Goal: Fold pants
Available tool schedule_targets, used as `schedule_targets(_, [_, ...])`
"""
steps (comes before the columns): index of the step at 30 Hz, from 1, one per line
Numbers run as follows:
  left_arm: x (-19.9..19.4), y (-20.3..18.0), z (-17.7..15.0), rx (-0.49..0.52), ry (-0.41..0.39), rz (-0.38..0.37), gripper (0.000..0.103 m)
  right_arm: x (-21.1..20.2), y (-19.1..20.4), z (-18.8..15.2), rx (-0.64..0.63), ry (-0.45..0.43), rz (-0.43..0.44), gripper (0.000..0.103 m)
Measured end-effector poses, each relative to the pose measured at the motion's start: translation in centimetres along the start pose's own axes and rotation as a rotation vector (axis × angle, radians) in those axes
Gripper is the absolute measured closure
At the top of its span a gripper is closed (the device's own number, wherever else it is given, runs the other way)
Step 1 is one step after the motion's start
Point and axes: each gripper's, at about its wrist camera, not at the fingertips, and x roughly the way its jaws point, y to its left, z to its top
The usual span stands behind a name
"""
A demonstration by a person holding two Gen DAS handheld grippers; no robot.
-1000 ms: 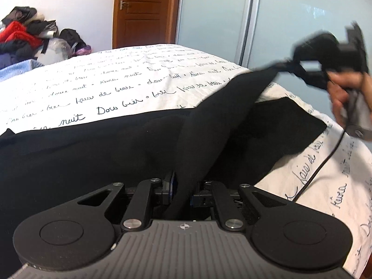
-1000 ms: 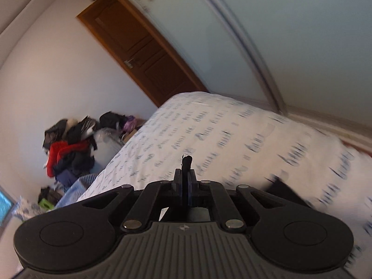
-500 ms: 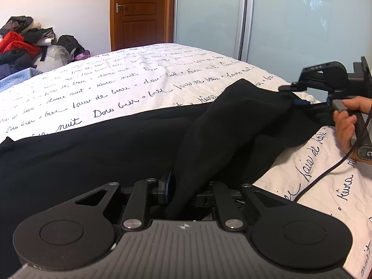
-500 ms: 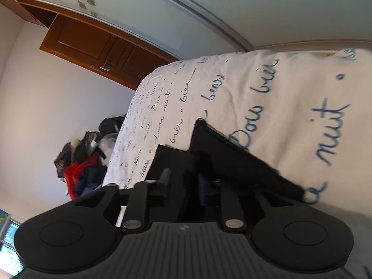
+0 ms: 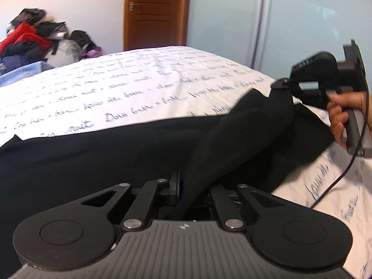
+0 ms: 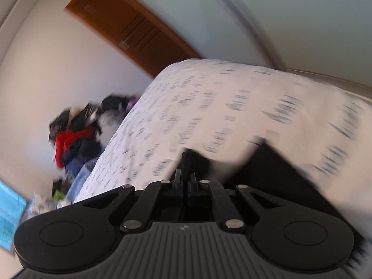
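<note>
Since 0.5 s ago our right gripper (image 5: pixel 282 86) has risen off the bed again, lifting its corner of the black pants (image 5: pixel 97 162) at 2 o'clock in the left wrist view, and the right view has swung and blurred. Our left gripper (image 5: pixel 186 186) stays clamped on a fold of the same cloth at 6 o'clock, fabric bunched between its fingers. The right one's fingers are pressed together on a thin black edge. The pants lie spread across the lettered bedsheet (image 5: pixel 139 88), with 1 strip raised between our 2 grips. We judge the fold wants both grips kept level and the strip taut, carried over together so the edges meet without a twist.
</note>
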Motion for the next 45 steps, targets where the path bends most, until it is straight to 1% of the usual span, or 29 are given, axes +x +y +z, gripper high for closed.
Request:
schedule_targets(2, [-0.4,0.5,0.8,-0.033,-0.037,0.047,0.092,1.3,3.0,1.4,-0.067,0.006,0.014,0.099])
schedule_targets(3, [-0.9,0.8,1.2,-0.051,-0.081,0.084,0.092,1.2,4.4,2.0,-0.089,-0.014,0.054,0.099])
schedule_targets(4, [-1.7,1.1,1.4,-0.080,-0.145,0.125,0.092,0.7,5.9,2.6,-0.100,-0.056,0.120,0.099])
schedule_targets(6, [-3.4,1.6,1.8,-0.140,-0.283,0.177,0.091,-2.0,8.4,3.4,-0.142,-0.183,0.274,0.099])
schedule_targets(7, [-4.1,1.6,1.9,-0.150,-0.336,0.188,0.090,-3.7,9.3,3.5,-0.181,-0.256,0.323,0.099])
schedule_targets(8, [-4.5,1.2,2.0,-0.135,-0.366,0.193,0.089,-5.4,9.8,3.4,-0.215,-0.315,0.340,0.099])
schedule_targets(9, [-4.4,0.5,2.0,-0.087,-0.363,0.186,0.089,-6.6,9.8,3.1,-0.238,-0.346,0.314,0.099])
schedule_targets(10, [-3.9,-0.4,1.9,-0.019,-0.330,0.171,0.089,-7.4,9.5,2.8,-0.250,-0.358,0.255,0.099])
schedule_targets(12, [-2.3,-2.2,1.0,0.097,-0.224,0.117,0.089,-8.0,7.3,1.7,-0.249,-0.345,0.087,0.099])
schedule_targets(13, [-1.5,-2.8,0.3,0.130,-0.166,0.084,0.089,-8.0,5.6,1.1,-0.235,-0.315,-0.012,0.099])
schedule_targets(14, [-0.8,-3.2,-0.4,0.143,-0.114,0.057,0.089,-8.0,3.7,0.4,-0.203,-0.282,-0.080,0.099])
schedule_targets(15, [-0.1,-3.5,-1.0,0.149,-0.067,0.034,0.089,-7.9,1.7,-0.4,-0.168,-0.251,-0.126,0.099])
schedule_targets(16, [0.3,-3.7,-1.6,0.155,-0.037,0.024,0.089,-7.9,0.0,-1.1,-0.137,-0.226,-0.168,0.099])
schedule_targets(17, [0.4,-3.9,-1.9,0.171,-0.031,0.027,0.089,-8.1,-1.4,-1.8,-0.106,-0.206,-0.192,0.099])
schedule_targets(18, [0.3,-4.0,-2.0,0.184,-0.038,0.031,0.089,-8.2,-2.4,-2.4,-0.080,-0.193,-0.204,0.099])
schedule_targets(20, [-0.2,-3.8,-1.7,0.185,-0.045,0.024,0.089,-8.5,-3.3,-3.4,-0.074,-0.182,-0.223,0.099])
schedule_targets(22, [-0.8,-3.5,-1.6,0.194,-0.045,0.018,0.089,-8.9,-3.1,-4.1,-0.096,-0.187,-0.236,0.099])
schedule_targets(24, [-0.6,-3.4,-1.6,0.207,-0.026,0.015,0.089,-9.1,-2.6,-4.2,-0.131,-0.193,-0.246,0.099])
schedule_targets(26, [0.0,-3.6,-1.8,0.215,-0.007,0.018,0.089,-8.7,-2.6,-4.3,-0.160,-0.182,-0.268,0.099])
schedule_targets(27, [-0.1,-3.6,-2.0,0.221,-0.012,0.023,0.089,-8.5,-2.7,-4.4,-0.161,-0.176,-0.273,0.099])
schedule_targets(30, [-0.3,-3.7,-2.1,0.242,-0.028,0.028,0.089,-8.4,-2.9,-4.2,-0.141,-0.178,-0.267,0.099])
schedule_targets(34, [0.1,-3.2,-2.0,0.228,-0.003,0.013,0.088,-9.0,-3.5,-4.7,-0.145,-0.176,-0.273,0.099])
schedule_targets(37, [0.1,-3.3,-2.0,0.243,-0.002,0.014,0.085,-8.7,-4.3,-4.7,-0.109,-0.151,-0.271,0.098])
schedule_targets(39, [-0.2,-3.2,-1.8,0.236,0.010,-0.001,0.078,-9.4,-4.4,-4.7,-0.101,-0.158,-0.272,0.093])
schedule_targets(40, [-0.3,-3.0,-1.7,0.224,0.018,-0.012,0.073,-9.8,-4.3,-4.7,-0.101,-0.174,-0.292,0.089])
schedule_targets(42, [-0.7,-2.6,-1.4,0.200,0.034,-0.036,0.070,-11.1,-4.0,-4.7,-0.095,-0.236,-0.375,0.064])
schedule_targets(43, [-0.8,-2.5,-1.3,0.185,0.039,-0.048,0.069,-11.8,-3.9,-4.9,-0.091,-0.282,-0.398,0.061])
schedule_targets(44, [-0.9,-2.4,-1.2,0.173,0.046,-0.059,0.069,-12.6,-3.8,-5.1,-0.088,-0.325,-0.388,0.061])
schedule_targets(45, [-1.0,-2.3,-1.0,0.161,0.054,-0.069,0.068,-13.1,-3.7,-5.4,-0.092,-0.344,-0.345,0.061])
